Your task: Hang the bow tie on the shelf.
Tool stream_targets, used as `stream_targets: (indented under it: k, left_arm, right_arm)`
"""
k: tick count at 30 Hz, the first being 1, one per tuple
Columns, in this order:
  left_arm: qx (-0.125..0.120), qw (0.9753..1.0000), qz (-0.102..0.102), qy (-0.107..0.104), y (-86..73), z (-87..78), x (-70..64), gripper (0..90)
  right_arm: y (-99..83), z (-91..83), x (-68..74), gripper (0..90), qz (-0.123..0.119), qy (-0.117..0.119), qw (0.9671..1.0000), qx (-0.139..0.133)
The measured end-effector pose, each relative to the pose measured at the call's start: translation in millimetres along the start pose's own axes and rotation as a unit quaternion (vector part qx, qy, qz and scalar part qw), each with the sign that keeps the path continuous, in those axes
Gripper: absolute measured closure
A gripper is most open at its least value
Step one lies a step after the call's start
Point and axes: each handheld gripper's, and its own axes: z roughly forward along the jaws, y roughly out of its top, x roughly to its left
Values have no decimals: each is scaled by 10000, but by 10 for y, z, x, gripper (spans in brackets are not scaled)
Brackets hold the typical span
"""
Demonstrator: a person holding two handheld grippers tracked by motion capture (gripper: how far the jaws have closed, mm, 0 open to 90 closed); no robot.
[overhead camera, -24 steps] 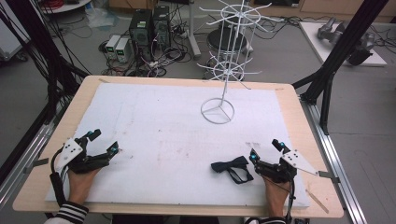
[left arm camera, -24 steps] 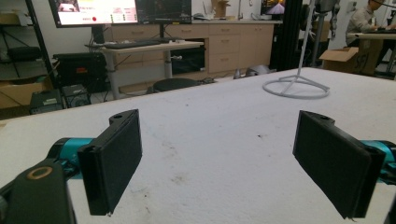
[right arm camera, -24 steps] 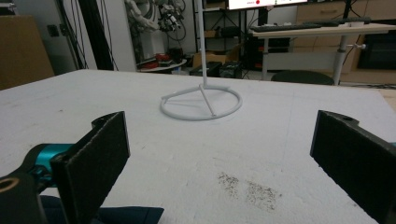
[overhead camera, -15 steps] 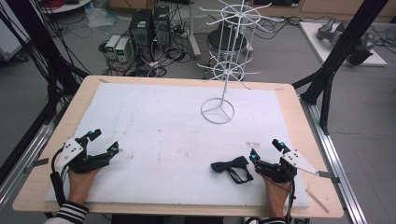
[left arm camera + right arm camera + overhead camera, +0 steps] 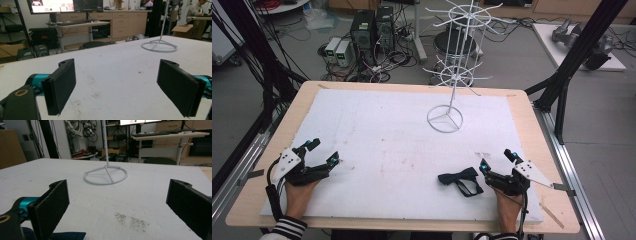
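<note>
A black bow tie (image 5: 462, 180) with its strap lies on the white table cover (image 5: 387, 140) near the front right, just left of my right gripper (image 5: 497, 161). That gripper is open, its jaws wide apart with nothing between them (image 5: 120, 210). A white wire display rack (image 5: 452, 75) stands at the back centre on a ring base (image 5: 444, 120), seen ahead in the right gripper view (image 5: 106, 176) and far right in the left gripper view (image 5: 159, 46). My left gripper (image 5: 323, 152) rests at the front left, open and empty (image 5: 117, 87).
The table's wooden rim (image 5: 532, 130) frames the white cover. Black frame posts (image 5: 572, 65) rise at both back corners. Computers and cables (image 5: 367, 35) lie on the floor behind. A dark smudge (image 5: 131, 220) marks the cover ahead of the right gripper.
</note>
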Motion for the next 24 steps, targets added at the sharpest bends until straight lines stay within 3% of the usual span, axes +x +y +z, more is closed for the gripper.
stream_targets:
  k: [12, 24]
  left_arm:
    - [-16, 10000, -6, 11, -1, 2, -8, 160]
    - [-17, 10000, 4, 29, -1, 1, -7, 160]
  right_arm:
    - [136, -78, 6, 36, 109, 83, 9998, -164]
    - [422, -164, 64, 37, -152, 244, 9994, 209]
